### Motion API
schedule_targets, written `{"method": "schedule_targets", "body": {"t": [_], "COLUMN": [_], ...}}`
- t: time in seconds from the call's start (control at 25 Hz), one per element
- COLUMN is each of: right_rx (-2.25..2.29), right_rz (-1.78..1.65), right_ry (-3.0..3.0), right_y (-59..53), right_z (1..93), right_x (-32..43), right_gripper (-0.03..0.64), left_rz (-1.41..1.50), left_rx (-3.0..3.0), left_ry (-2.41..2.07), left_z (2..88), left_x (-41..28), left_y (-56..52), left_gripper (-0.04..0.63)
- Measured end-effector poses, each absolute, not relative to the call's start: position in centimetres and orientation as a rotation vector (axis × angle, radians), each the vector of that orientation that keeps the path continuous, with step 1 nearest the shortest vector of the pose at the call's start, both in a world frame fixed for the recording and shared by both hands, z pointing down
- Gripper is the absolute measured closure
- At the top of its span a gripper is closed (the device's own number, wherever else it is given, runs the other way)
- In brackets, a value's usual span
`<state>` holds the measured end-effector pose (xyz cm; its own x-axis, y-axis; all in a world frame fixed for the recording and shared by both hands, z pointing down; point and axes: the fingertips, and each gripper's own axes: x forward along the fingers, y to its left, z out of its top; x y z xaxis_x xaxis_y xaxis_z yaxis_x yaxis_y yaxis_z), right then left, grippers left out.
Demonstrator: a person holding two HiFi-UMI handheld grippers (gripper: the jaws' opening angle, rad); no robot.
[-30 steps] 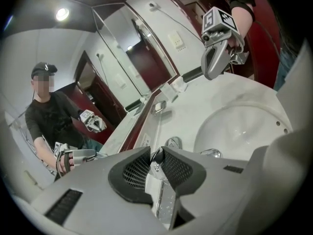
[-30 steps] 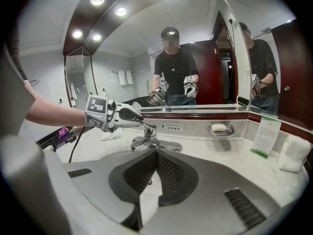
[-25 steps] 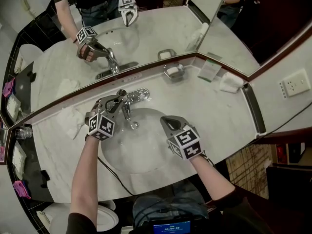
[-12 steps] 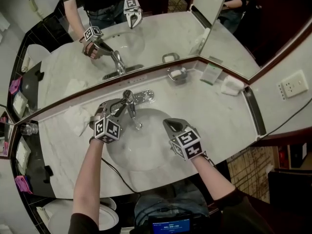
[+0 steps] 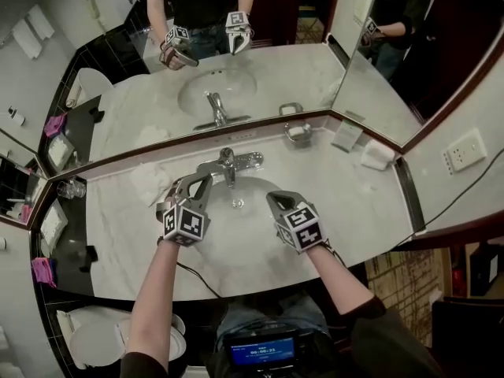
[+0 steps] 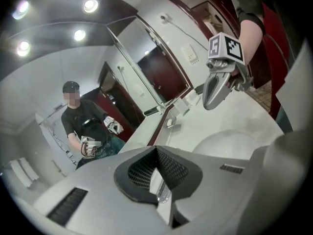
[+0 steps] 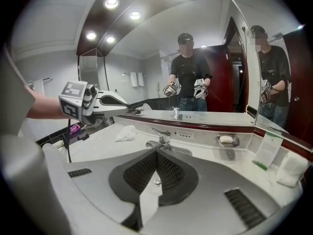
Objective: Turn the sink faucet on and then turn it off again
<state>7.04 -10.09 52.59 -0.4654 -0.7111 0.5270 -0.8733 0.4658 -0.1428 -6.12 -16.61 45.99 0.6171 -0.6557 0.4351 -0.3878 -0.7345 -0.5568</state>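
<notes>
— What lies on the counter (image 5: pixel 358 199)?
— At its back edge, under the mirror (image 5: pixel 142 101), there is a soap dish (image 5: pixel 299 133) with a white soap in it. Just to the right of it is a small card (image 5: pixel 346 136), and in the right back corner a folded white towel (image 5: pixel 376 155).
— And on the left side?
— A crumpled white cloth (image 5: pixel 150 181) near the back edge, and a glass (image 5: pixel 71 189) at the left end. On the right wall is a socket plate (image 5: pixel 467 150)
</notes>
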Motion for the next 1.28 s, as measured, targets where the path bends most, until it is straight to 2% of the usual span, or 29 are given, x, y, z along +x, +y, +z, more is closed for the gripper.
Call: {"method": "schedule_targets", "body": {"t": [0.28,0.68,1.28], "right_rx": [1.308,1.330,1.317], "right_rz": [0.499,0.483,0.471], "right_ry": [-2.353,-2.367,-2.364], "right_y": [-8.4,-6.8,-6.1], "right_z": [50.4,49.4,49.5], "right_x": [7.2,7.7,6.4], "right_gripper": [0.595,0.595,0.595], "left_rz": [-0.747,-0.562,-0.590], "left_rx": [-2.706,-2.986,-3.001], "left_ry": [1.116,1.357,1.365], "left_z": [43.0,43.6,45.8], "left_x": [-7.9,-10.7,-12.0], "left_y": [-10.9,-5.5,-3.5], "left_gripper": [0.595,0.595,0.595]}}
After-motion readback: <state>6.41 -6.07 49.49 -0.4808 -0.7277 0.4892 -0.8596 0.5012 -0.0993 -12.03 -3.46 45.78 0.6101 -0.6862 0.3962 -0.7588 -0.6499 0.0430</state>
